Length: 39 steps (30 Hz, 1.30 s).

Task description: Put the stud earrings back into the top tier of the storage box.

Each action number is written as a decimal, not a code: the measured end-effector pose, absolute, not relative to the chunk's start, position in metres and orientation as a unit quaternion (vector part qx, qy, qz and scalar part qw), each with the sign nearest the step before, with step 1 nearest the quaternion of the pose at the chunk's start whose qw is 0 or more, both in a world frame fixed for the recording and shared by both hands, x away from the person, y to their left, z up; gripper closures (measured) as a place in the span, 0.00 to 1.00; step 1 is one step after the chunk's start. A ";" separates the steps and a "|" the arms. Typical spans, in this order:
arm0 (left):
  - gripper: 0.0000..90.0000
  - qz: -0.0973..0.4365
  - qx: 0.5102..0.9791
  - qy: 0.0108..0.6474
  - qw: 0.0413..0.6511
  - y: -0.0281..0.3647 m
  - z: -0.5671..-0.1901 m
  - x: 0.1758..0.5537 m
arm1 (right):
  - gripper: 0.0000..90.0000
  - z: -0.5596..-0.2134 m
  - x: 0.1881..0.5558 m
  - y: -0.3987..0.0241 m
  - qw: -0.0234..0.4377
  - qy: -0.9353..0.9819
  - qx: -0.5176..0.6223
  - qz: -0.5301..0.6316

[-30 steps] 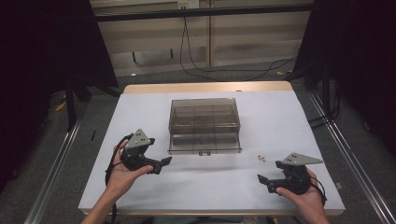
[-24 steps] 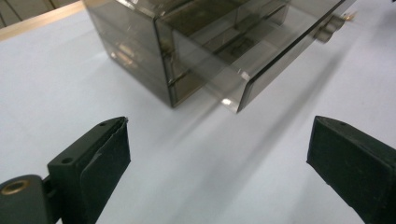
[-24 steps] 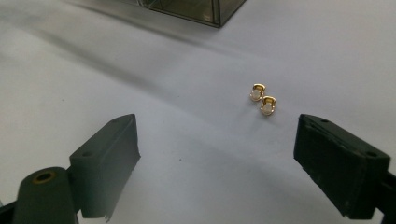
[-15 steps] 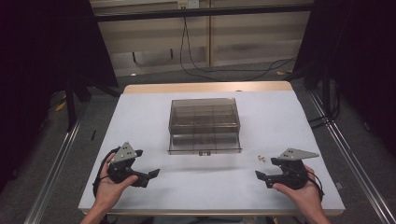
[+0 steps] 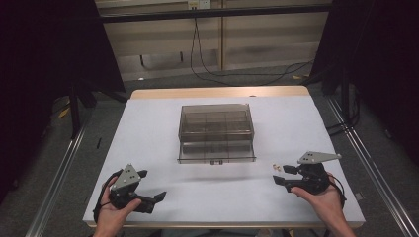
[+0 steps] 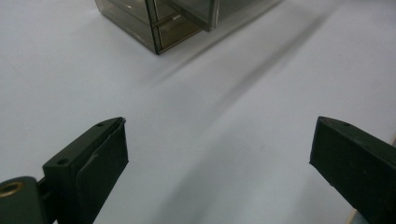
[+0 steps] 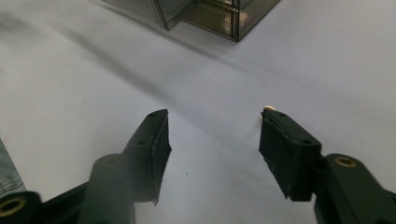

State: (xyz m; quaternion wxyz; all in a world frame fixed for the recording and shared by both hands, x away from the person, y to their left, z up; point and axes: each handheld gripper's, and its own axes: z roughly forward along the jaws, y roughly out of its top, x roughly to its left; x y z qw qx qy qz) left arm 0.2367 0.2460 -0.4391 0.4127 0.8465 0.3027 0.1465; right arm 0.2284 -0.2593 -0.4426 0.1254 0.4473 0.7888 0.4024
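Nothing is held yet: the right gripper [image 5: 281, 175], jaws just narrowing around nothing, nears small brass pieces [image 5: 277, 168] by the bench's [image 5: 148, 128] right edge, below the clear drawer organizer [image 5: 216, 132]; the left gripper [image 5: 150, 191] gapes empty.

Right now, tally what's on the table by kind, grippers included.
Smoky clear compartment box: 1
Small tan pieces beside the right gripper: 2, as far as the high view shows
Grippers: 2, left gripper and right gripper, both with nothing between the jaws
Total: 5
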 end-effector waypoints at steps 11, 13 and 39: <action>0.06 0.144 0.853 0.283 0.415 0.244 -0.441 0.221 | 0.67 -0.436 0.246 -0.266 0.107 0.812 0.436 0.373; 0.06 0.144 0.851 0.284 0.417 0.245 -0.442 0.221 | 0.70 -0.433 0.250 -0.267 0.108 0.817 0.434 0.365; 0.06 0.139 0.851 0.279 0.423 0.248 -0.439 0.220 | 0.86 -0.432 0.306 -0.251 0.043 0.909 0.380 0.169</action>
